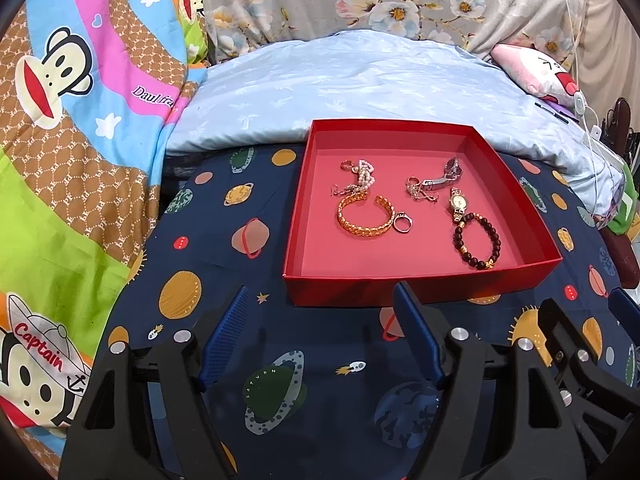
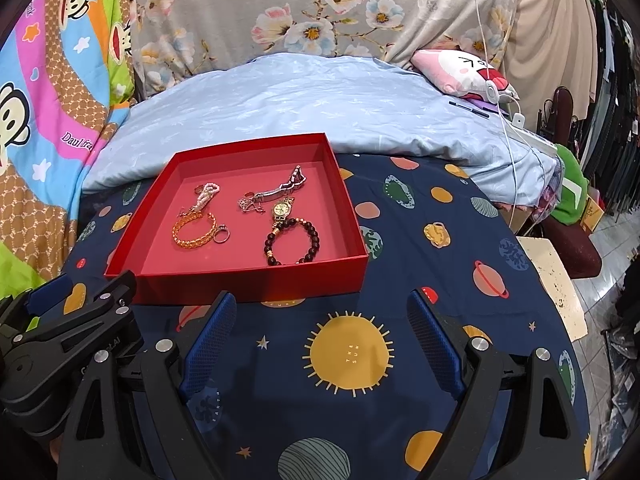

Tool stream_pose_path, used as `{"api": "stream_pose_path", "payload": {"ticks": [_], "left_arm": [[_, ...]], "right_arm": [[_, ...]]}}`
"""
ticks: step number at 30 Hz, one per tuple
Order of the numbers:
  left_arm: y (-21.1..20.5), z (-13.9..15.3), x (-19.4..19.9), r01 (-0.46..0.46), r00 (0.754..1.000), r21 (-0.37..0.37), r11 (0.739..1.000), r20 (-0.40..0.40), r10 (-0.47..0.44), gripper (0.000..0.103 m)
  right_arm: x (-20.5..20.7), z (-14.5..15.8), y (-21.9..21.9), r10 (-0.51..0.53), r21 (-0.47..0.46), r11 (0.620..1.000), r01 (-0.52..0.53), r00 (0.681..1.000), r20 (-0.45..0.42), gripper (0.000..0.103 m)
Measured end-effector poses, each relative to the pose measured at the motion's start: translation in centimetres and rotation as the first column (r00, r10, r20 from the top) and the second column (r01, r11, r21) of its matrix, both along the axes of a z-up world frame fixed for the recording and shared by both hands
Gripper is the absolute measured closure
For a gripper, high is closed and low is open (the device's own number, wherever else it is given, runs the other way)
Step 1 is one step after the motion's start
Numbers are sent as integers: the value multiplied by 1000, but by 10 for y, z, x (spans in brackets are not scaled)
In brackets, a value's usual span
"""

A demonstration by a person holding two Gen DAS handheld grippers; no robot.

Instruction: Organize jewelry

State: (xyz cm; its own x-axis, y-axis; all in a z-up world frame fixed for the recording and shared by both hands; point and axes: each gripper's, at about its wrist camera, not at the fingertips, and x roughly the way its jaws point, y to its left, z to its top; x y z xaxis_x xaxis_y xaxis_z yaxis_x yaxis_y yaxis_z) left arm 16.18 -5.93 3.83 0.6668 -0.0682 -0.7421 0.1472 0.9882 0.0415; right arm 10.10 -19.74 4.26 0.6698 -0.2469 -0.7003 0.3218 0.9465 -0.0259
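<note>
A navy planet-print cloth (image 2: 420,240) covered the surface, with a shallow red box (image 1: 400,292) on it holding the jewelry. A gold watch (image 2: 282,210) lay lengthwise front to back, touching a dark bead bracelet (image 2: 292,242). Left gripper (image 1: 322,332) and right gripper (image 2: 320,338) hovered before the box, both spread wide and holding nothing.

A navy planet-print cloth (image 2: 420,264) covers the near surface, suns and ringed worlds all over it. Beyond it lies a pale blue quilt (image 2: 320,100), and behind that a grey floral sheet (image 2: 280,8). On the left, a bright cartoon-monkey blanket (image 1: 80,100). Far right, a pink cartoon pillow (image 2: 460,70), hanging clothes (image 2: 612,80) and a tiled floor (image 2: 616,240).
</note>
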Motion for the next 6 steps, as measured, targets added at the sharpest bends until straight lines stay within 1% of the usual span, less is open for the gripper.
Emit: {"api": "stream_pose_path", "payload": {"ticks": [6], "left_arm": [[1,0,0,-15,1000,2,1000,-4,15,31]], "right_arm": [[0,0,0,0,4,1000,0,1000,1,17]]}}
